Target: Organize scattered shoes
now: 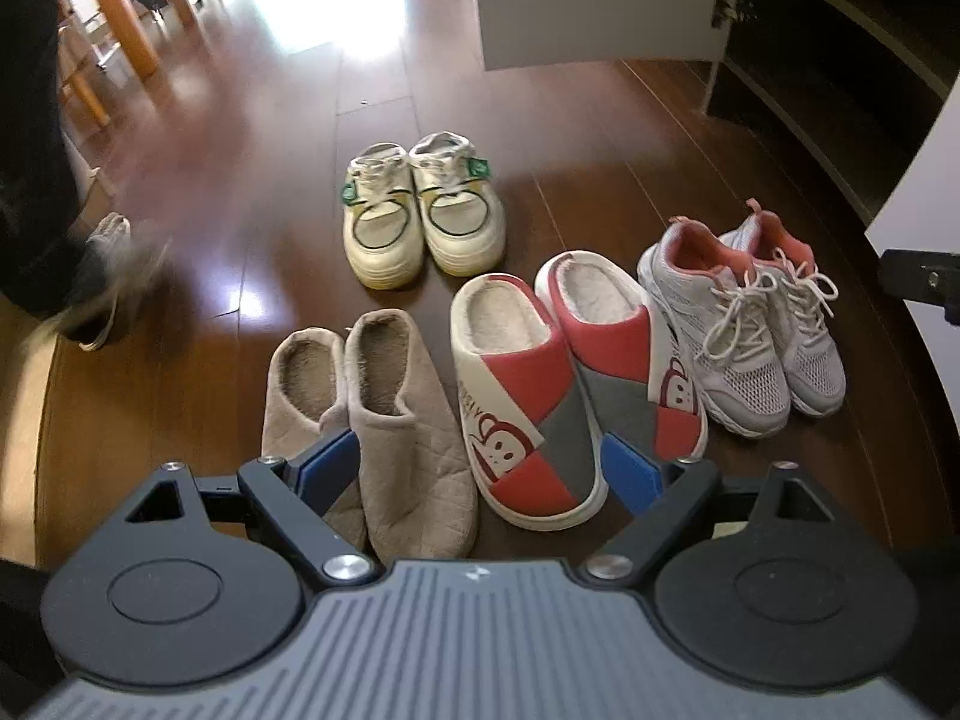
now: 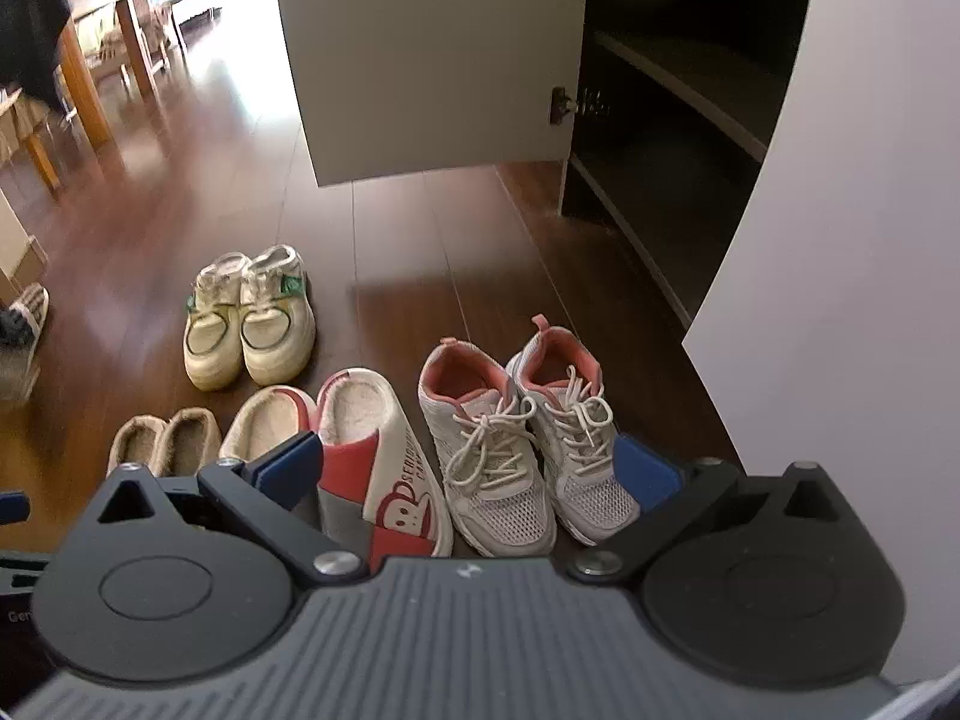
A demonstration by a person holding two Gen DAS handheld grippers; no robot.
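- Shoes sit in four pairs on dark wooden floor [image 1: 570, 192], all toes toward the grippers.
- Front row, left to right: beige fuzzy slippers [image 1: 384, 420], red-grey-white cartoon slippers [image 1: 558, 384], grey mesh sneakers [image 1: 750, 324] with pink lining and white laces.
- Each pair's two shoes touch side by side; cartoon slippers just beside the sneakers, right slipper's edge against the left sneaker.
- Cream low-top sneakers [image 1: 423, 210] with green tags stand alone behind the front row, apart from it.
- Left gripper [image 1: 480, 471] wide open, holding nothing, hovering above the toes of the beige and cartoon slippers; blue fingertips [image 1: 327, 468] spread to either side.
- Right gripper [image 2: 468, 471] also wide open and empty, over the right cartoon slipper and the grey sneakers.
- White cabinet door [image 2: 432, 60] swung open behind the shoes; dark shelves [image 2: 678, 78] visible inside, at right.
- Blurred dark shape with a striped shoe [image 1: 102, 276] at far left of left view; cannot tell more.
- Wooden furniture legs [image 2: 84, 84] and bright glare in the background.
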